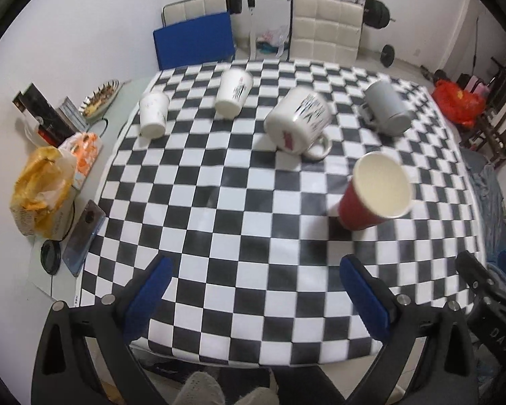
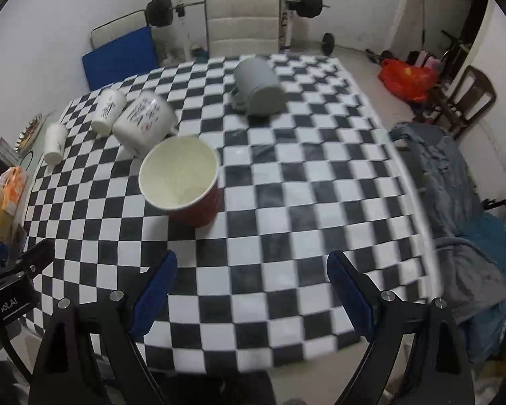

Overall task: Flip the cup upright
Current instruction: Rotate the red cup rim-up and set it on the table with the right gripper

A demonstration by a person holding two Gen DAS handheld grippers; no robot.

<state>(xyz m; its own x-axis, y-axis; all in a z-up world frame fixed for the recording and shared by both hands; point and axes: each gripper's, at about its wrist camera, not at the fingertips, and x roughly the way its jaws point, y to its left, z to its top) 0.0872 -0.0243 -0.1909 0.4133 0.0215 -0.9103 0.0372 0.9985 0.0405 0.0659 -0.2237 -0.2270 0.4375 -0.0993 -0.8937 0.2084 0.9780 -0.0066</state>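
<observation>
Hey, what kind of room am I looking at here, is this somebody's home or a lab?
Most likely a lived-in home, a dining corner doubling as a workout room. A table with a checkered tablecloth holds cups, padded dining chairs stand behind it, and a barbell sits on a rack against the wall.

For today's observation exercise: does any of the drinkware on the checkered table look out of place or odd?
Yes. Only the red paper cup stands mouth up. The other four sit bottom-up on the checkered tablecloth: two white cups, the printed white mug and the grey mug. Nothing looks spilled or broken. Both grippers are open and empty.
</observation>
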